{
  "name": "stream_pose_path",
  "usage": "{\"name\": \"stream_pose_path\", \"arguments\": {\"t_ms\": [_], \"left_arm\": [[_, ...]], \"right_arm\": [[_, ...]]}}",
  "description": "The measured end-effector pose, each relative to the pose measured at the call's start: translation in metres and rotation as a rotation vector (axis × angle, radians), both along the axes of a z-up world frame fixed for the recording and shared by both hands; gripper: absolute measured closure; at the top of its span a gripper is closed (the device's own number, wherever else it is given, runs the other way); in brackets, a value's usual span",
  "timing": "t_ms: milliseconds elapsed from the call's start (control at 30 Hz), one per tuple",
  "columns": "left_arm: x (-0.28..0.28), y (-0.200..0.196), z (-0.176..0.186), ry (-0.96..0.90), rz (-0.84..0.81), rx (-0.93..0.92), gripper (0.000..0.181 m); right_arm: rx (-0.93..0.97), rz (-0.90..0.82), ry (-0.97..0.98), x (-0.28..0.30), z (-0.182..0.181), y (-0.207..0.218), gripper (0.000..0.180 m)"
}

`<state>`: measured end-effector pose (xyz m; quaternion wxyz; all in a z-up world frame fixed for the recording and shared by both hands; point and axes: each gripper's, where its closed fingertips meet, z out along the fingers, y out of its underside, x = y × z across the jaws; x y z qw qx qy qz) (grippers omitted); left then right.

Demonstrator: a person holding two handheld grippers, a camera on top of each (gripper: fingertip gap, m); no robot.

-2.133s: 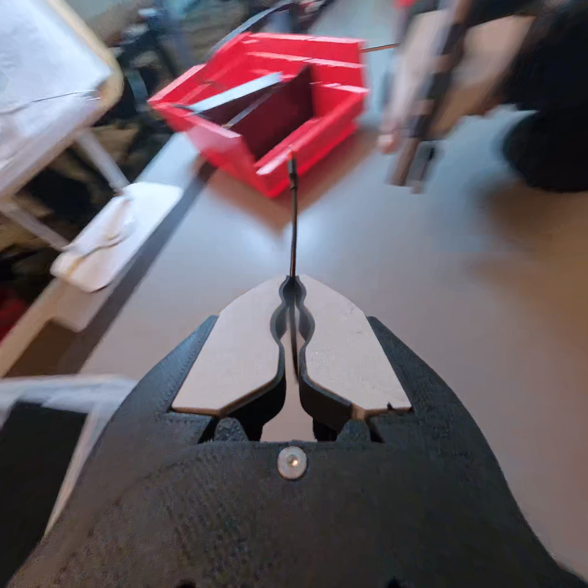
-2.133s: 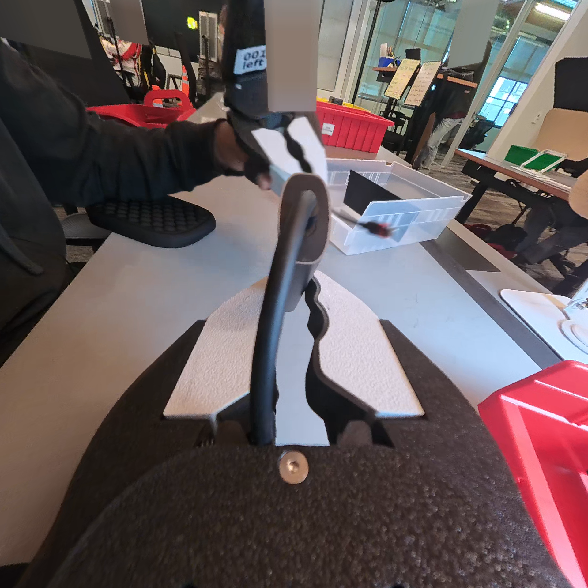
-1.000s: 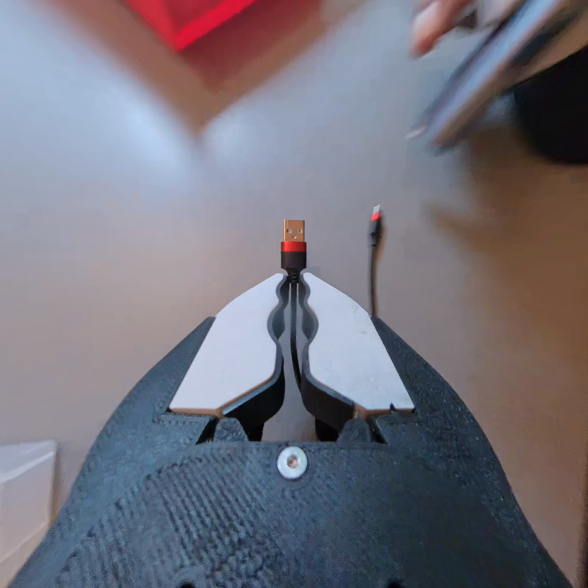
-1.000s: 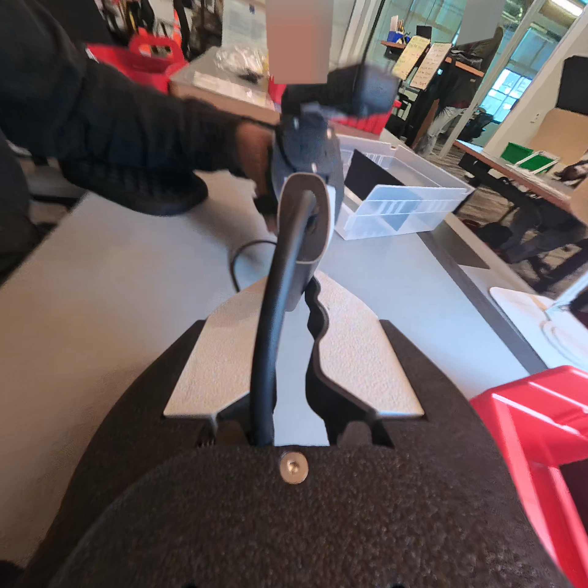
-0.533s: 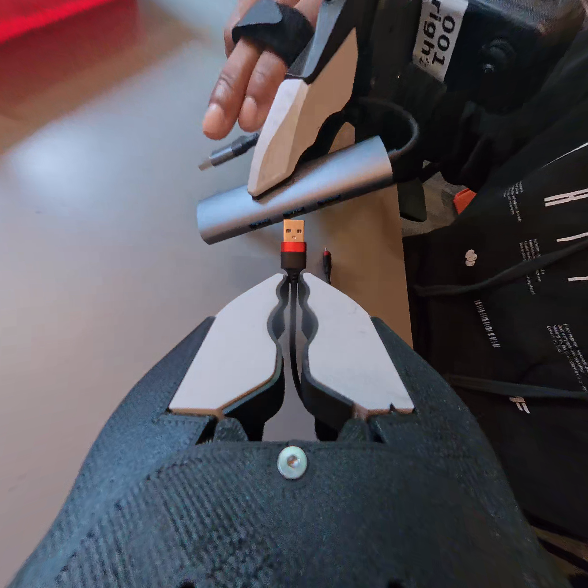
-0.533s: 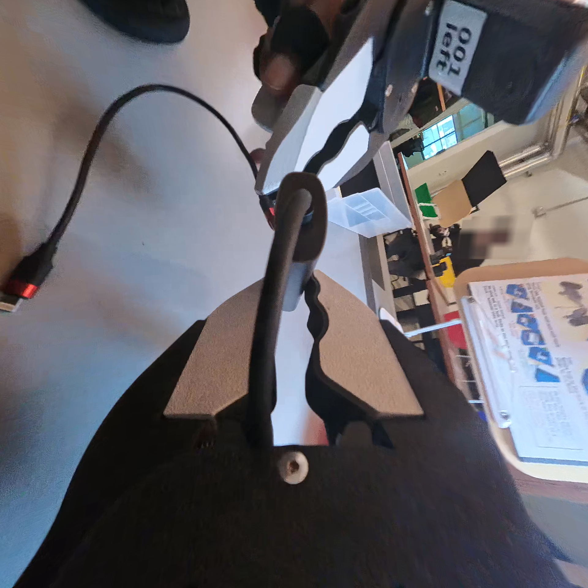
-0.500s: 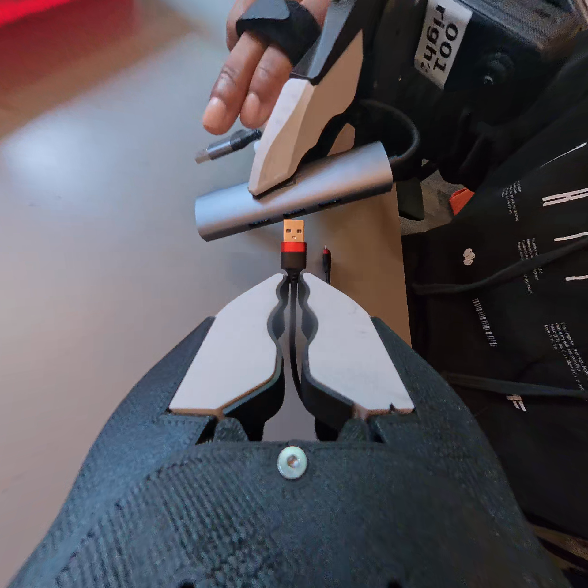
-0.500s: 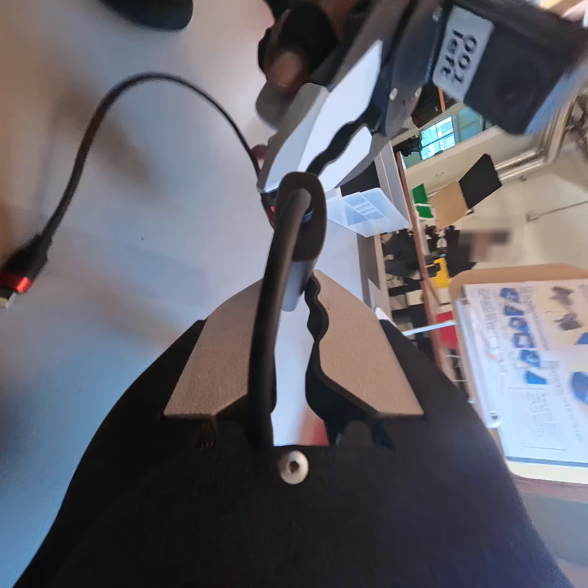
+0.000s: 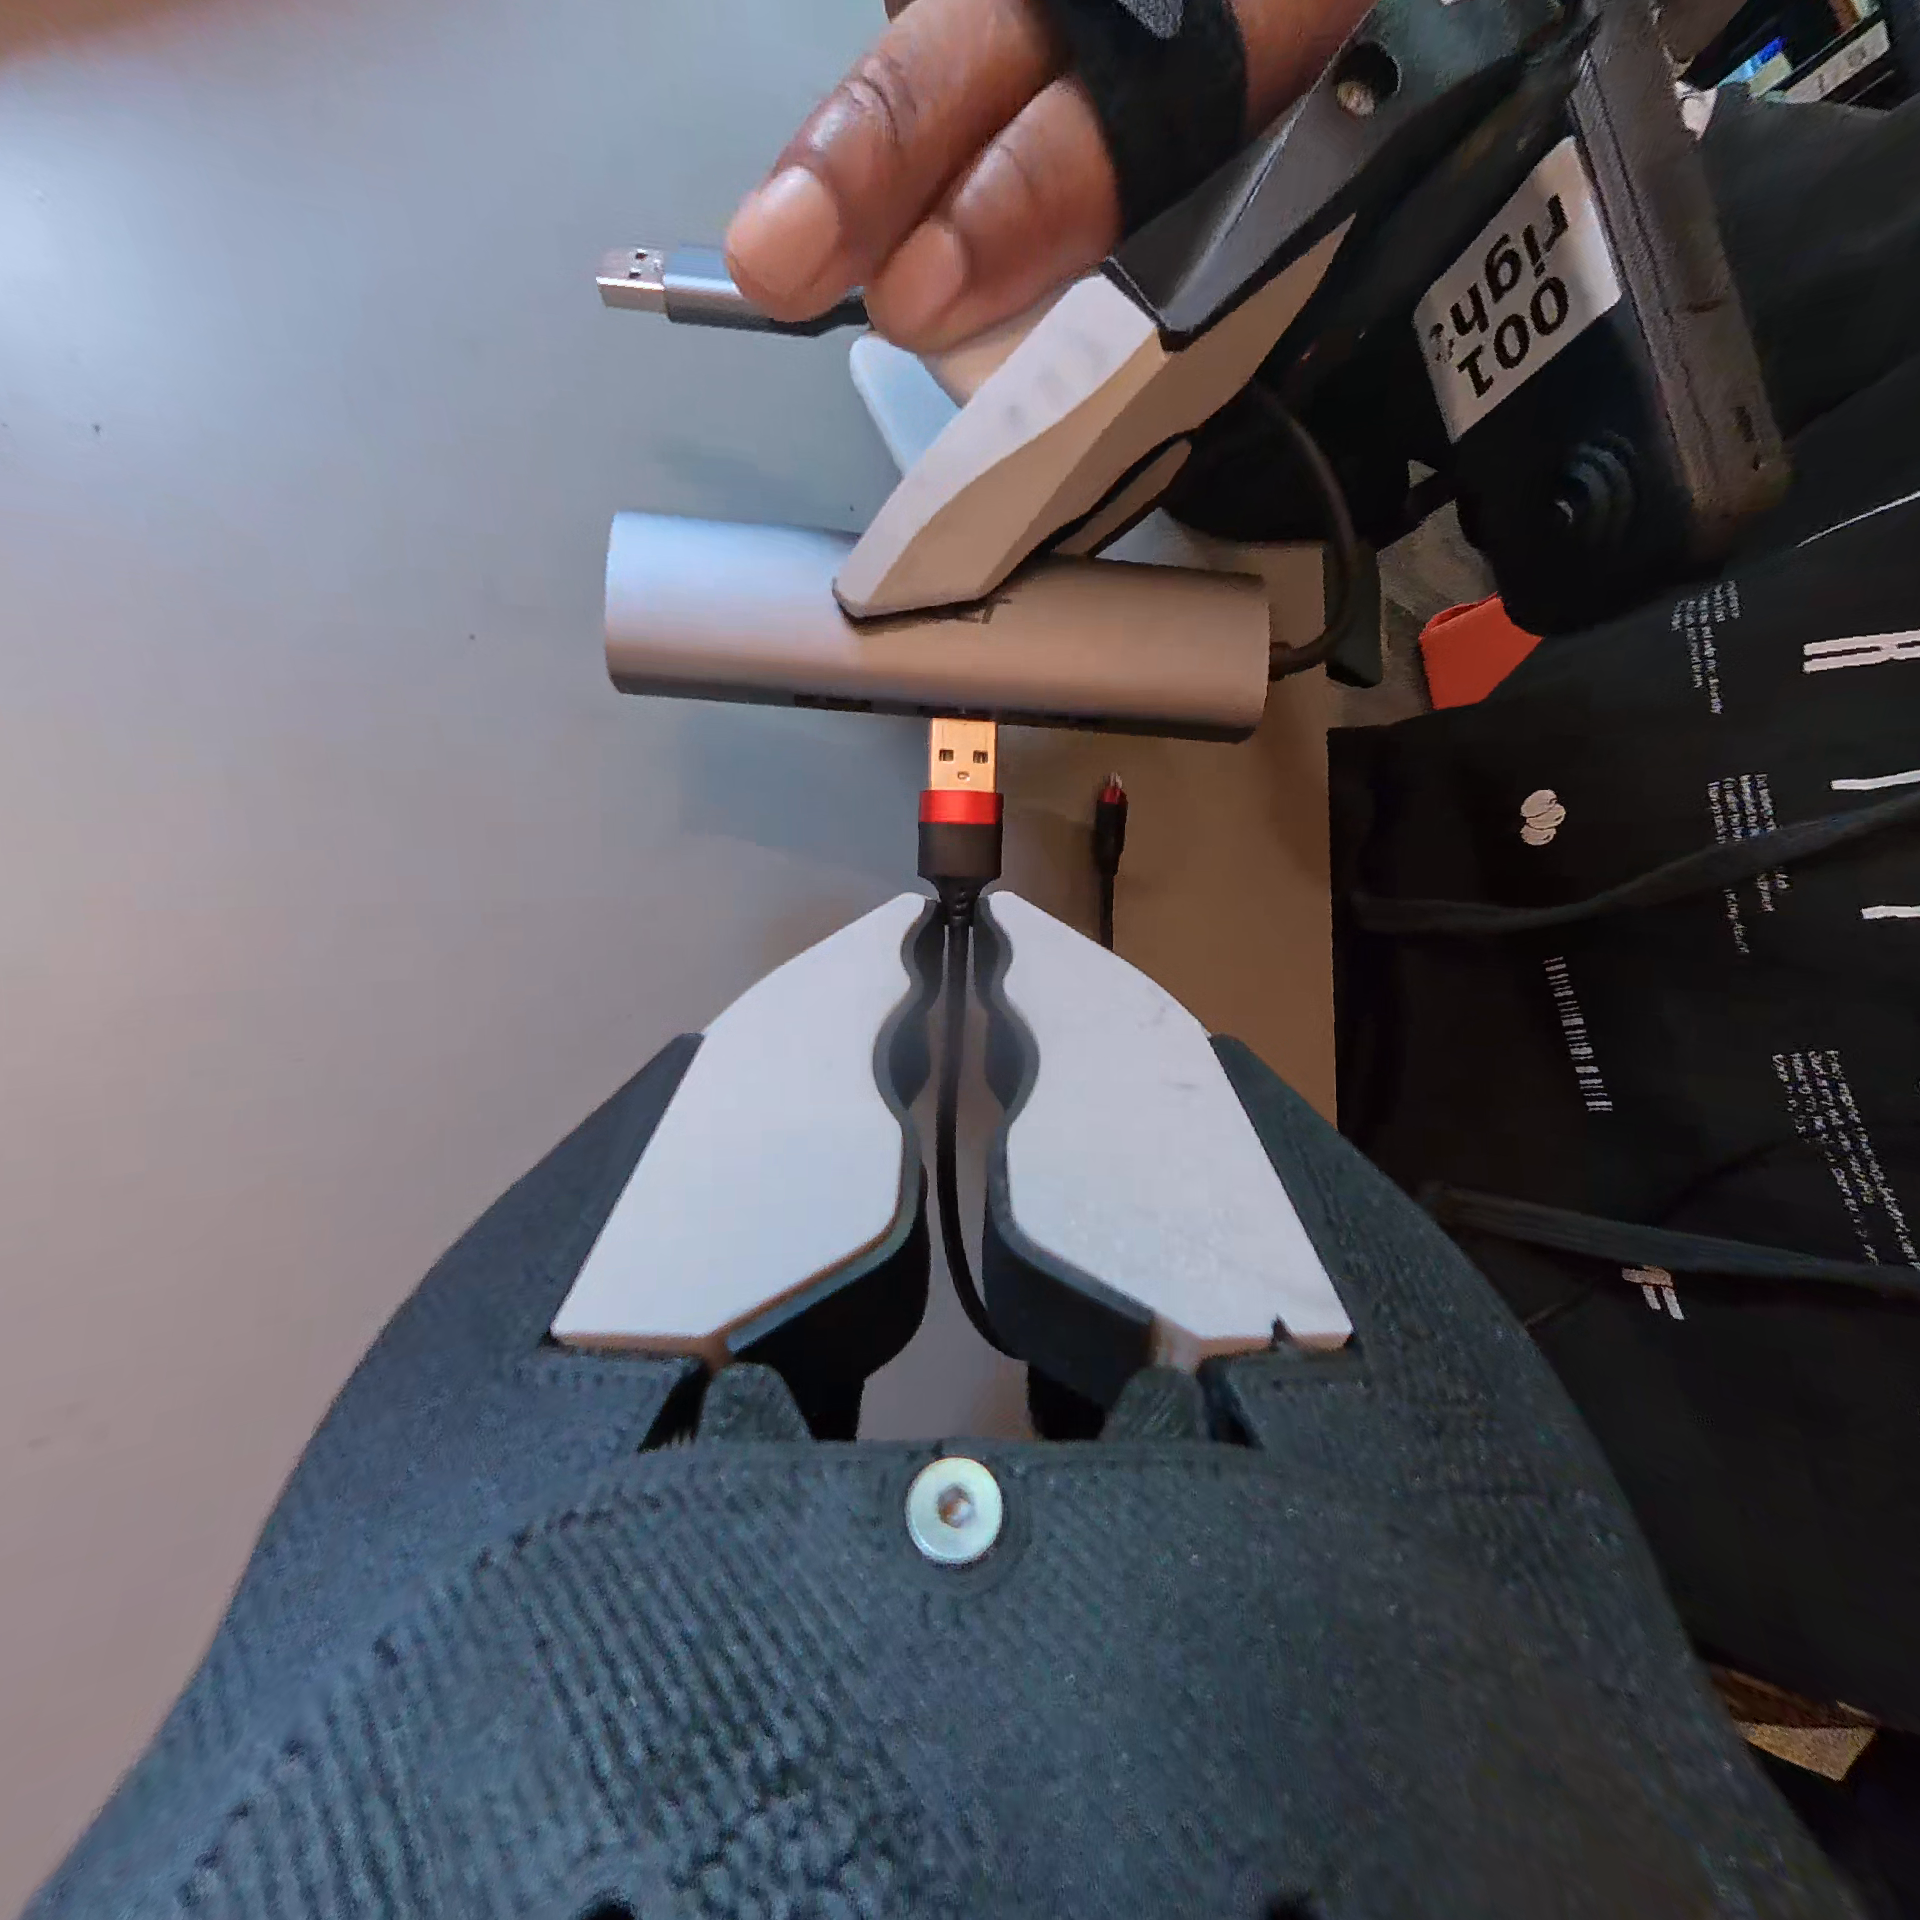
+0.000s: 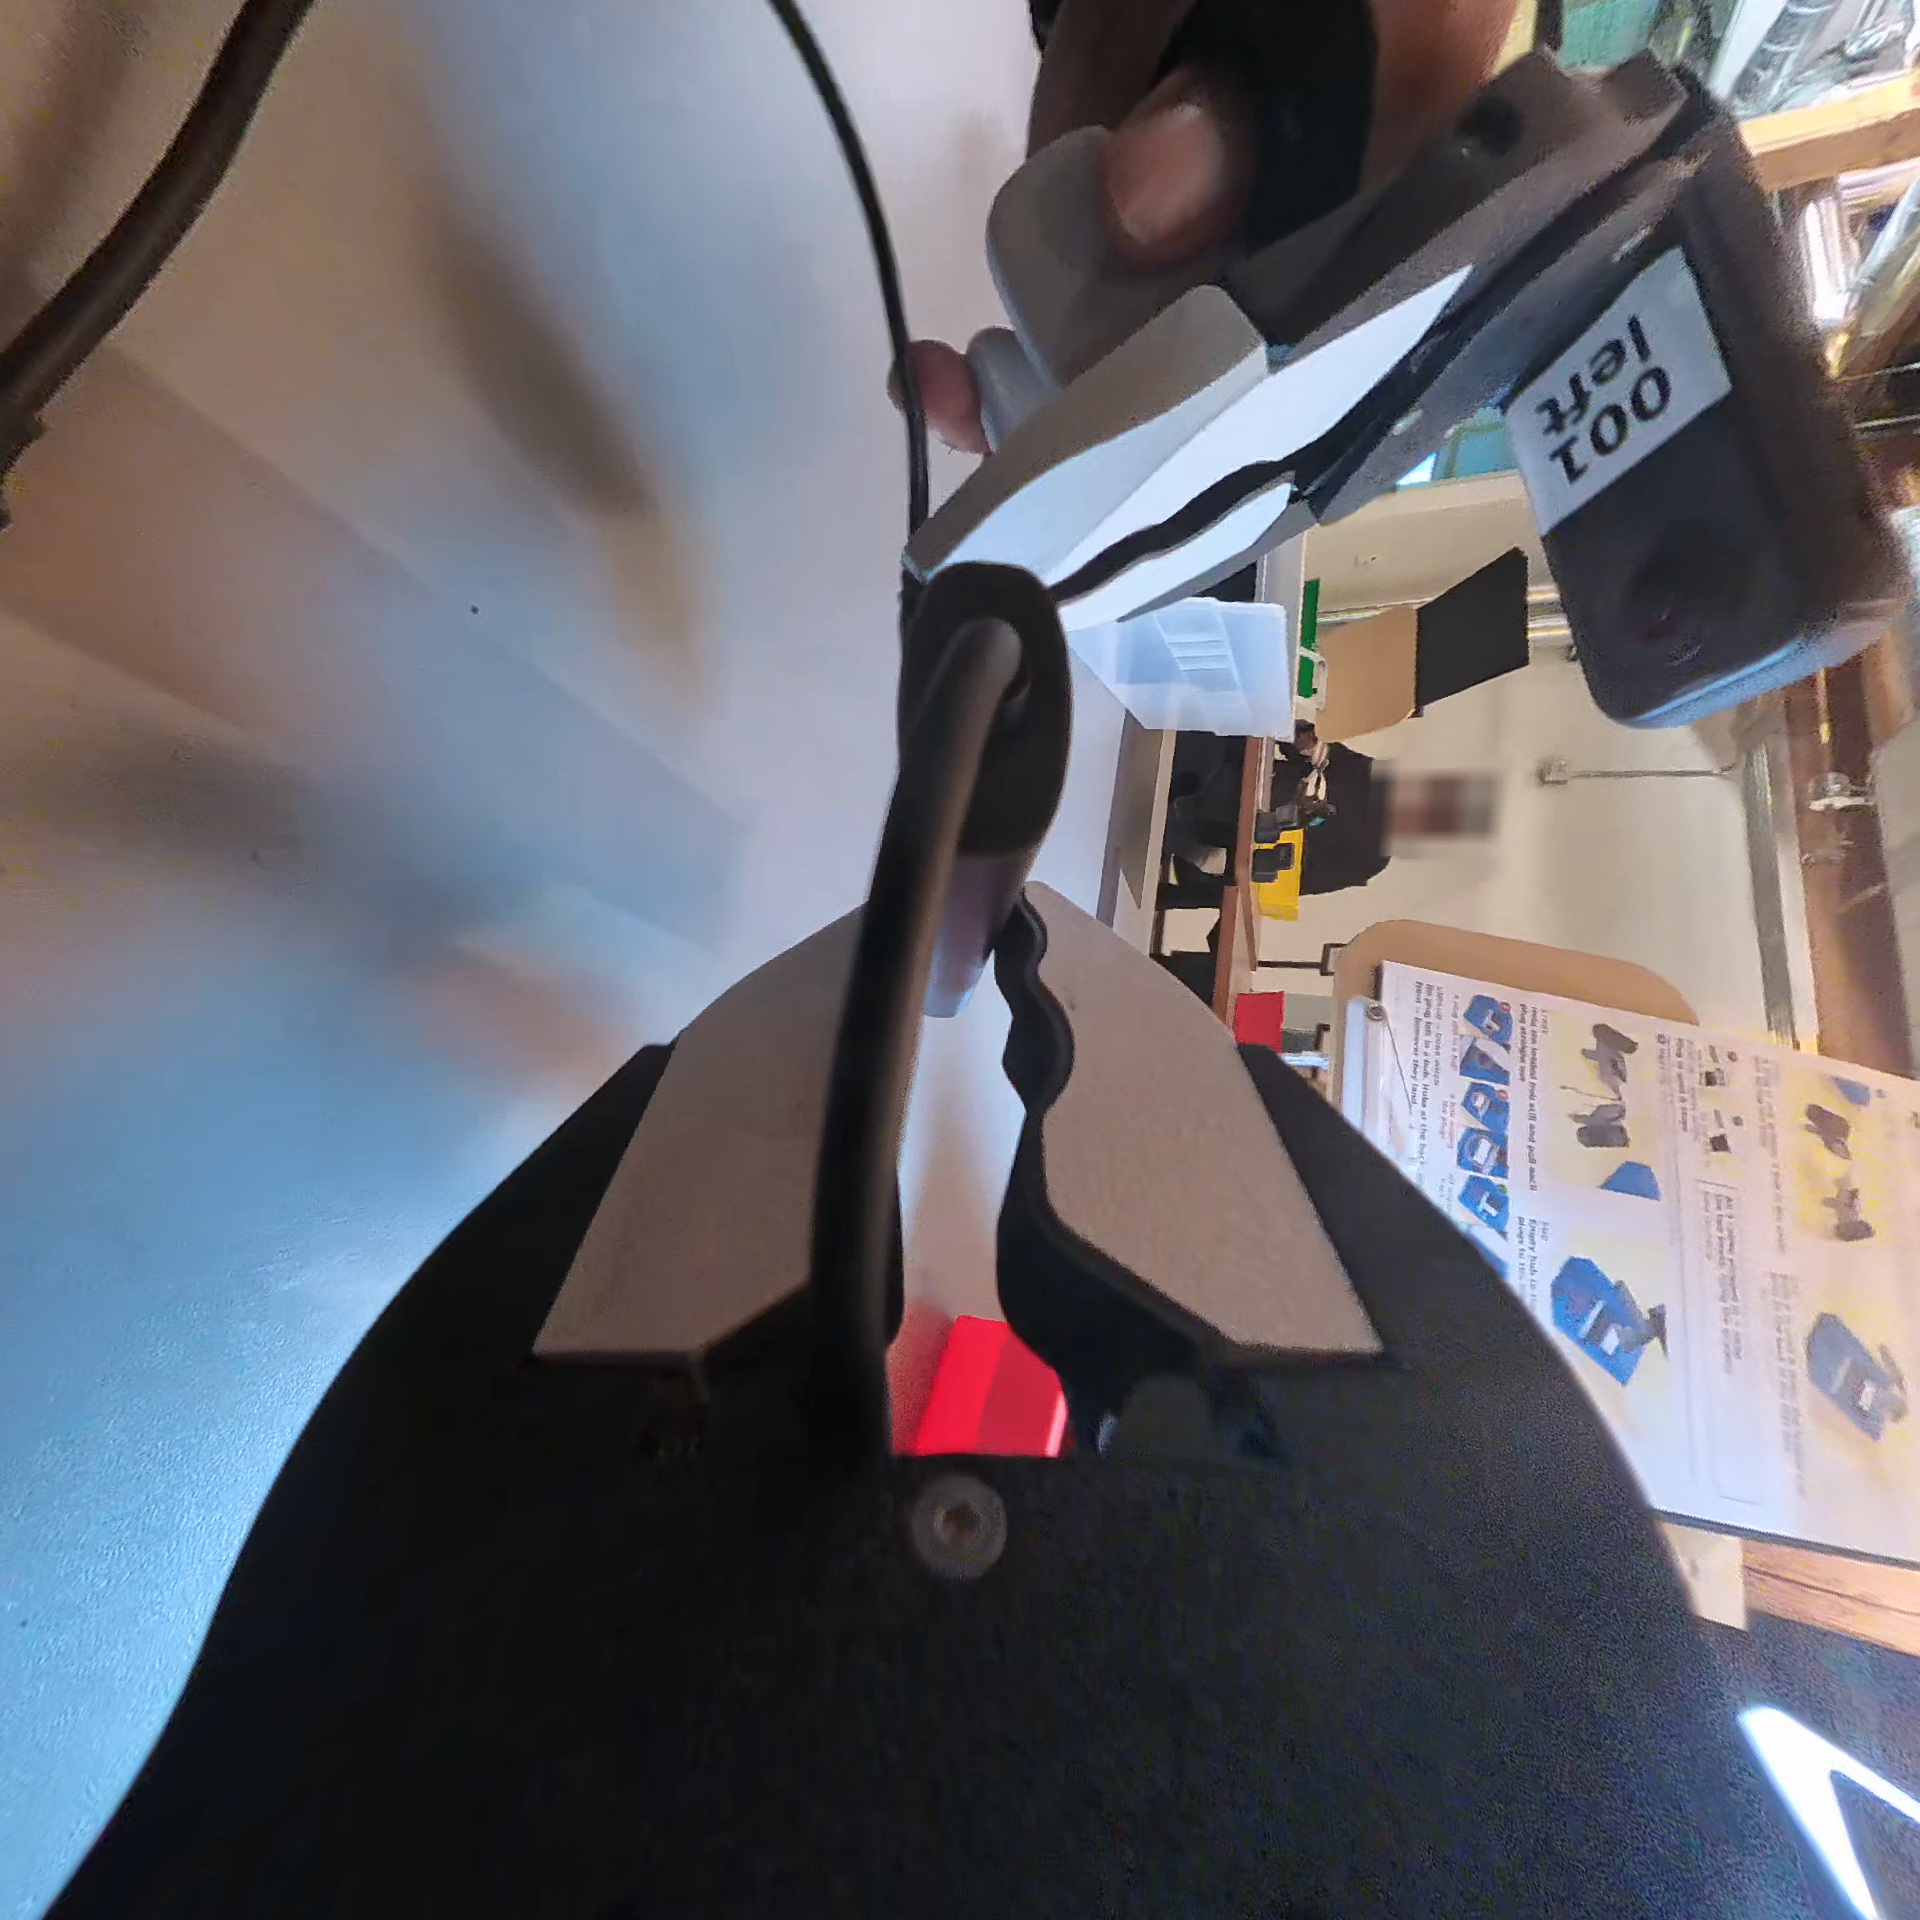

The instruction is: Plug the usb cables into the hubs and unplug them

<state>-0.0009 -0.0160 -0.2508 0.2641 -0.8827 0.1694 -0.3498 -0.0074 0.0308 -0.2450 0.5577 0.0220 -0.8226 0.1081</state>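
My left gripper (image 9: 958,909) is shut on a thin black USB cable (image 9: 954,1091). Its red-collared USB-A plug (image 9: 961,795) sticks out past the fingertips, with its metal tip at a port on the edge of the grey hub (image 9: 930,636). My right gripper (image 10: 992,920) is shut on that hub (image 10: 966,935), seen end-on with its thick black lead (image 10: 883,1039) running back over my left finger. In the left wrist view the right gripper's finger (image 9: 1023,457) presses on top of the hub. The hub's own silver plug (image 9: 665,286) hangs free behind it.
The grey table (image 9: 312,727) lies below. The cable's other small red-tipped end (image 9: 1112,821) hangs near the table edge. A person's hand (image 9: 935,177) and dark clothing (image 9: 1662,1039) fill the right. A clear bin (image 10: 1195,665), a red bin (image 10: 982,1392) and an instruction sheet (image 10: 1662,1247) show in the right wrist view. My hands' fingertips stand some 5 centimetres from each other.
The hub and the plug have come together: the plug tip now meets a port on the hub's edge. Both grips are unchanged. Earlier the left gripper swung from the red bin toward the hub.
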Motion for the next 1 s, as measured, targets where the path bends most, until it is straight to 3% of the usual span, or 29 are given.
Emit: {"name": "stream_pose_path", "arguments": {"t_ms": [1000], "left_arm": [[-0.003, -0.009, -0.006, 0.023, -0.021, -0.01, 0.176]], "right_arm": [[0.03, 0.029, 0.009, 0.0, -0.009, -0.012, 0.162]]}}
